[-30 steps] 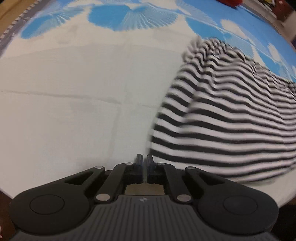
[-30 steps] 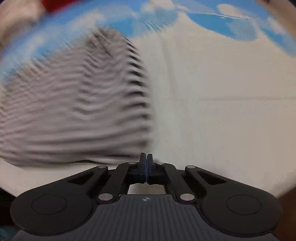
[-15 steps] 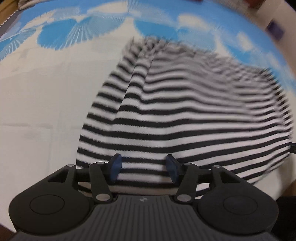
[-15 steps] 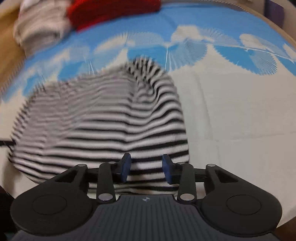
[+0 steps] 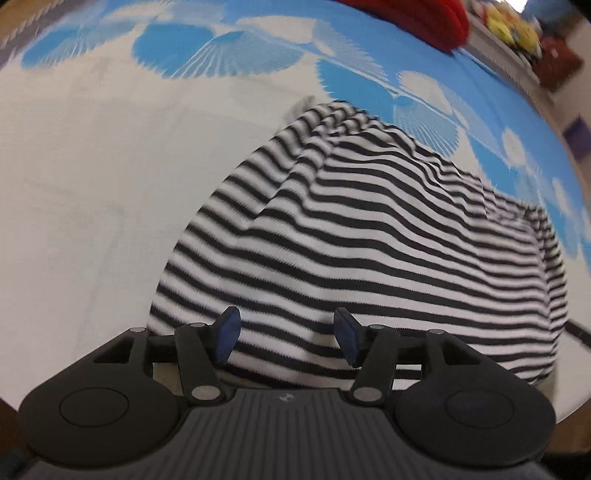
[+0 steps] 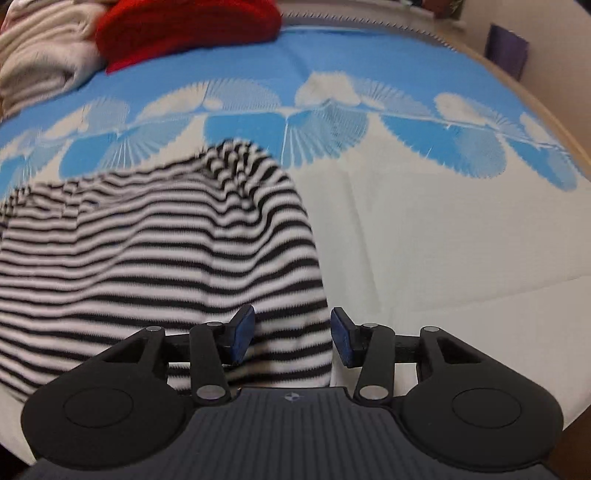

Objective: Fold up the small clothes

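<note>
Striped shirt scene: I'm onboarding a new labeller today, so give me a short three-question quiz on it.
1. True or false: the left gripper is clamped on the striped shirt.
2. In the right wrist view, which lies farthest from the right gripper? A) striped shirt B) red garment C) the cloth's cream part
3. What colour are the fan shapes printed on the cloth?

Key:
1. False; its pads stand apart above the shirt, pressing nothing.
2. B.
3. Blue.
</note>
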The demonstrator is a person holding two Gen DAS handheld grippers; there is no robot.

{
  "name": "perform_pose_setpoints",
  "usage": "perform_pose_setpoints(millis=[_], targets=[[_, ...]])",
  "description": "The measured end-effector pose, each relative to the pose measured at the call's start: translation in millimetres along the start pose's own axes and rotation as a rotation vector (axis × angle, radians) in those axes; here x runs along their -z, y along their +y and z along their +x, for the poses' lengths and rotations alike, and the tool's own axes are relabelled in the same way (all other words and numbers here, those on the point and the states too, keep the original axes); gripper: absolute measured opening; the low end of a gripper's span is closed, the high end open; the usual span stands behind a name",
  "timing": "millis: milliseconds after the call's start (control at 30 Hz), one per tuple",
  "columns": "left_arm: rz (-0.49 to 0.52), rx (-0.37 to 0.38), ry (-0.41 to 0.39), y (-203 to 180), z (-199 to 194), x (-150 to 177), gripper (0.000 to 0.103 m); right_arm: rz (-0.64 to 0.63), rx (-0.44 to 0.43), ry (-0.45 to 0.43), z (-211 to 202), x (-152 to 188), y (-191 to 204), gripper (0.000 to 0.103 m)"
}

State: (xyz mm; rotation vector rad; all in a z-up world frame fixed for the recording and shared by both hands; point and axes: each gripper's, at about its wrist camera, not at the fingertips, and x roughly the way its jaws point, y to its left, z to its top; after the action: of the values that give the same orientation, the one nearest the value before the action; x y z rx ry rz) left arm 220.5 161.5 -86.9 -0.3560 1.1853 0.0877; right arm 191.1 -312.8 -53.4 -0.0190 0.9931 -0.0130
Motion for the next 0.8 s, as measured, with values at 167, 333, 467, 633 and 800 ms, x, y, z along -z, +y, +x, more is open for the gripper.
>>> perform_pose_setpoints(millis=[167, 333, 467, 633, 800], targets=[[-0.159, 0.028, 0.097, 36.6, 6.1, 1.5, 0.061, 0.008, -0.001, -0.025, -5.7, -2.3, 9.4, 0.047], [-0.257, 0.042, 0.143, 64.7, 12.1, 0.1, 0.065, -0.005, -0.011, -0.051, -7.7, -3.5, 20.0, 0.047], [-0.333, 0.049, 0.149, 78.4, 15.3, -2.4, 0.065, 0.003, -0.005, -0.059, -10.3, -1.8, 18.9, 0.047], [-0.35, -0.026, 0.107, 78.6, 6.8, -2.1, 0.065, 0.028, 0.003, -0.064, -13.1, 0.1, 8.6, 0.047], [-0.393, -0.036, 0.107, 85.3, 3.1, -0.2, 0.068, 0.042, 0.011, -0.062, -14.6, 2.6, -2.1, 0.047]])
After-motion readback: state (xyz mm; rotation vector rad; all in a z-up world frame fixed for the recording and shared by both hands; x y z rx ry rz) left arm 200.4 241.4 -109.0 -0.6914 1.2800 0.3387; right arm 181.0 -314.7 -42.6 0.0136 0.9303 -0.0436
